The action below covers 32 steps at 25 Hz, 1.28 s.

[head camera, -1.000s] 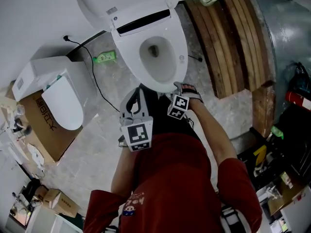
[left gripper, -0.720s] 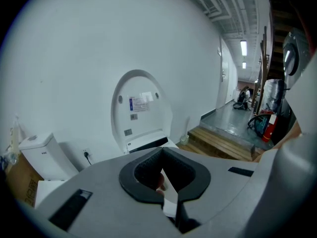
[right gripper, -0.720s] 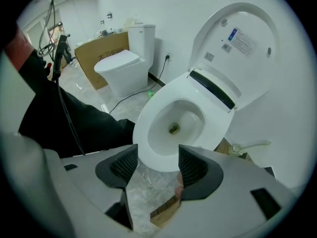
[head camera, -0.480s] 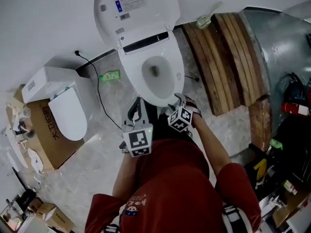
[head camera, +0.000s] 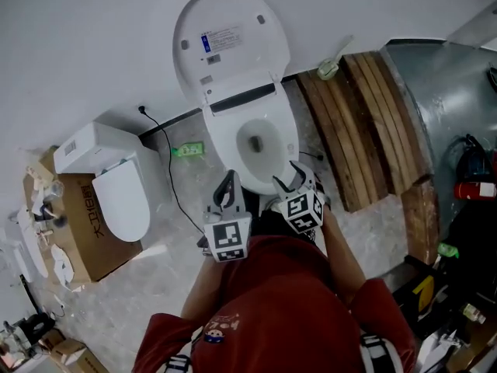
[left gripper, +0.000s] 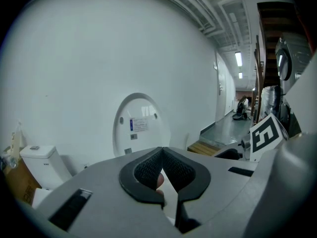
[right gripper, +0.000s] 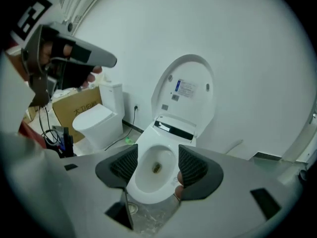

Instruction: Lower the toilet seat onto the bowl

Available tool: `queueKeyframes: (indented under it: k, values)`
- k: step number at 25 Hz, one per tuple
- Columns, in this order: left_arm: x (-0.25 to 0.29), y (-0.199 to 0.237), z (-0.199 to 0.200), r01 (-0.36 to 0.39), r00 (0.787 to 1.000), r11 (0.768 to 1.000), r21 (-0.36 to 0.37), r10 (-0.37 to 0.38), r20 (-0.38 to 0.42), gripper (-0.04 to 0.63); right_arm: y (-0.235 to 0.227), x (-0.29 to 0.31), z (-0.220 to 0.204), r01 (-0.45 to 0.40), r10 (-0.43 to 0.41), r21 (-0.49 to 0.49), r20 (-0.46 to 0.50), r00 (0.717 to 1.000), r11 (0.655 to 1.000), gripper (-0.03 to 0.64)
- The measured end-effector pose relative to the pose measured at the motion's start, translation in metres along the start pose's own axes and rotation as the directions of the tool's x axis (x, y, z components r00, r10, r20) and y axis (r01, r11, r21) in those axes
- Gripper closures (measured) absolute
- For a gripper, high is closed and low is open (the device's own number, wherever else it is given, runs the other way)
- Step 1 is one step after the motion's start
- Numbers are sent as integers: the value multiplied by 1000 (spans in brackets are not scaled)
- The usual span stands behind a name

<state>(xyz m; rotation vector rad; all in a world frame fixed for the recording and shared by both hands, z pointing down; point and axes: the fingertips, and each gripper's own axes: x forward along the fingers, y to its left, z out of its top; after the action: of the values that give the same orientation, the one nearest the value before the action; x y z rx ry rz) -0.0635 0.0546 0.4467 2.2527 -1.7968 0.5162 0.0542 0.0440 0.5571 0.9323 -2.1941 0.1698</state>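
A white toilet stands against the wall, its bowl [head camera: 260, 142] uncovered. The lid and seat [head camera: 231, 43] stand upright against the wall, label side facing me; I cannot tell them apart. My left gripper [head camera: 228, 186] hovers at the bowl's front left, jaws shut on nothing. It points at the raised lid [left gripper: 140, 125]. My right gripper [head camera: 290, 180] is at the bowl's front right, open and holding nothing. In the right gripper view its jaws [right gripper: 157, 167] frame the bowl [right gripper: 154, 168], with the raised lid [right gripper: 187, 88] behind.
A second white toilet [head camera: 116, 189] stands left beside a cardboard box [head camera: 78, 228]. A black cord [head camera: 159, 158] and a green bottle [head camera: 189, 151] lie on the floor between the toilets. Wooden planks [head camera: 365, 123] and a grey metal platform [head camera: 454, 107] lie to the right.
The head view has tilted up, so the whole raised lid now shows. Both grippers stay at the bowl's front; the left one has come up beside the right.
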Motion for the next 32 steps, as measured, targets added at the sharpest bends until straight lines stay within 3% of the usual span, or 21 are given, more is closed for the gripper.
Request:
queueKeyframes:
  k: [8,18,21,26,30,32]
  values:
    - [-7,-4,36,6,995,1000,-3,-6,96,584,-34,-54,57,79,-105,140,189,976,987,373]
    - [-23,12,104,-35,965,999,-17,39,259,584,-81,-129,131,176,-254,218,414,874,960,373]
    - [-30,18,123,-56,950,998,-26,62,307,584,-89,-149,149,201,-284,220,470,835,955,373]
    - [-39,29,149,-76,924,995,-69,96,369,584,-99,-181,178,239,-322,217,588,742,946,373]
    - [-47,33,163,-115,901,993,-28,117,418,584,-107,-208,195,288,-385,256,661,644,923,373]
    - [-53,31,174,-133,880,991,-19,127,457,584,-109,-214,198,303,-400,264,673,623,916,373]
